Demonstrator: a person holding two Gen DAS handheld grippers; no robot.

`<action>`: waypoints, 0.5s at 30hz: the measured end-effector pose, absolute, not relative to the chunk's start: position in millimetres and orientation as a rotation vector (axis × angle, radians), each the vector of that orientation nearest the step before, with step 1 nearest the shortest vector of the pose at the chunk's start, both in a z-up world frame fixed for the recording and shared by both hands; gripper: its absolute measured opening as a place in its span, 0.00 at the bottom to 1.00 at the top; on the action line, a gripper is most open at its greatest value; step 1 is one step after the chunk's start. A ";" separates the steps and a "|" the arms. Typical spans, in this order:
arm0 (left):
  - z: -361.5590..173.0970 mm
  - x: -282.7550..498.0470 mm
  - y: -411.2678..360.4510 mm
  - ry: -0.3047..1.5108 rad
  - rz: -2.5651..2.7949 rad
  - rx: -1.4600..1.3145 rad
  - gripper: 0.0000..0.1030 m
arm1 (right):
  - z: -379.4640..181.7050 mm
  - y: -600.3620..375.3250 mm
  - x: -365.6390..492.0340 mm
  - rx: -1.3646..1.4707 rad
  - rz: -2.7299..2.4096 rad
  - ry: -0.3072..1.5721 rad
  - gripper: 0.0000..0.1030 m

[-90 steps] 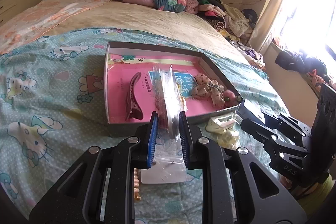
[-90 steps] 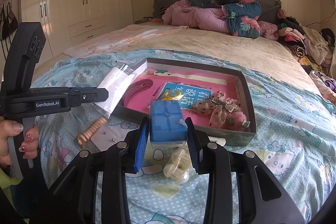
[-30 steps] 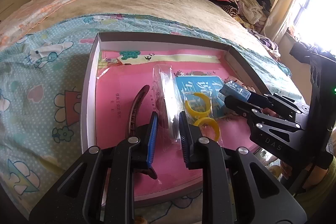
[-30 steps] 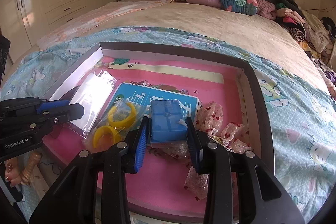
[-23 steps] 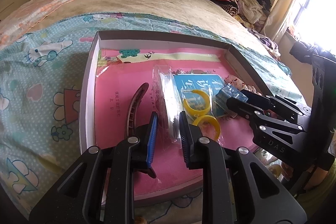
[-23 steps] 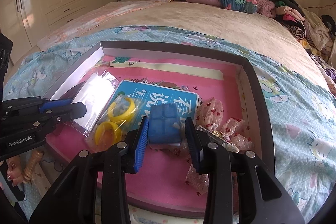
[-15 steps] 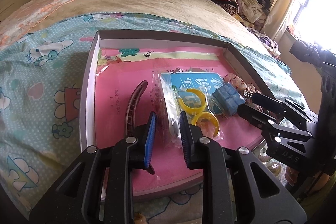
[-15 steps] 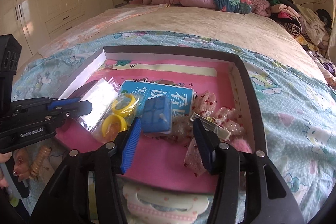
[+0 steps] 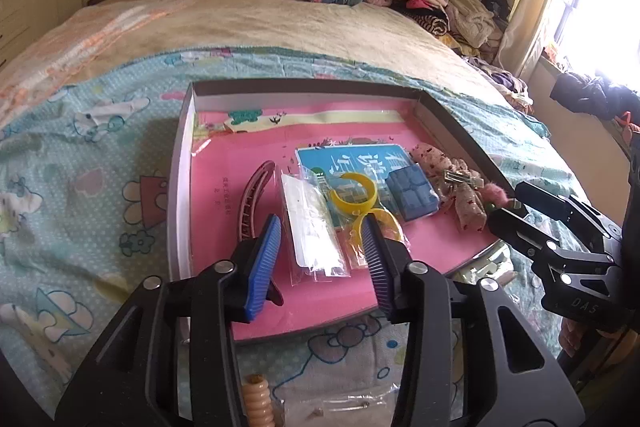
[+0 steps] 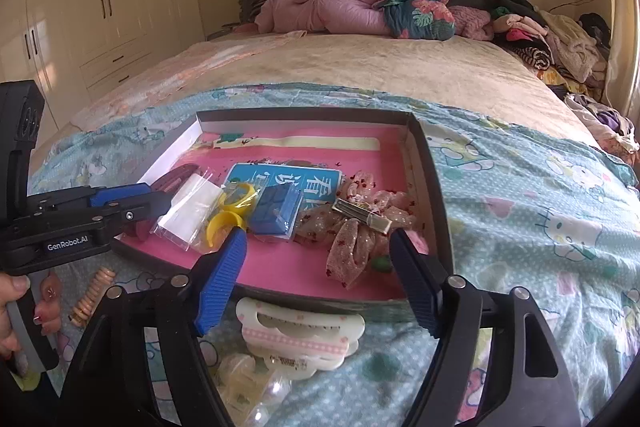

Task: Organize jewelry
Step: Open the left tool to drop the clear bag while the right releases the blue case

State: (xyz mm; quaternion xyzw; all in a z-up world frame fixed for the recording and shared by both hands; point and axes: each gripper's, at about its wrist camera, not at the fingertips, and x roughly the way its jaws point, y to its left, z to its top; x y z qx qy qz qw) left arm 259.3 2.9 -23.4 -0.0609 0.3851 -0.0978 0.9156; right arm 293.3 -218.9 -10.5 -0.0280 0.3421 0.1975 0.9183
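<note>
Blue plastic case (image 10: 276, 209) and clear plastic packet (image 9: 312, 229) are seen lying in the pink-lined tray (image 9: 180, 187); the drop-off step looks done. Left gripper (image 9: 324, 259) and right gripper (image 10: 316, 279) fingers, just opened, hold nothing. Next pick judged: cream hair claw (image 10: 300, 333) on bed.
</note>
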 end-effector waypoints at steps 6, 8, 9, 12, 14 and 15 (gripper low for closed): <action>-10.7 243.6 1.7 0.755 -0.190 -0.113 0.55 | 0.9 -230.2 276.8 -0.050 0.387 0.671 0.76; -8.5 236.5 -1.0 0.746 -0.187 -0.107 0.58 | 3.8 -232.9 271.2 -0.046 0.386 0.662 0.77; -6.9 232.1 -2.6 0.739 -0.189 -0.101 0.60 | 5.4 -234.5 268.2 -0.046 0.384 0.657 0.77; -3.6 224.3 -5.7 0.730 -0.191 -0.086 0.64 | 8.5 -237.7 259.9 -0.053 0.378 0.647 0.79; -1.2 219.5 -7.5 0.721 -0.188 -0.074 0.66 | 9.8 -239.6 254.0 -0.055 0.376 0.642 0.79; -0.1 217.3 -8.7 0.716 -0.186 -0.069 0.69 | 10.4 -240.3 252.1 -0.055 0.376 0.641 0.79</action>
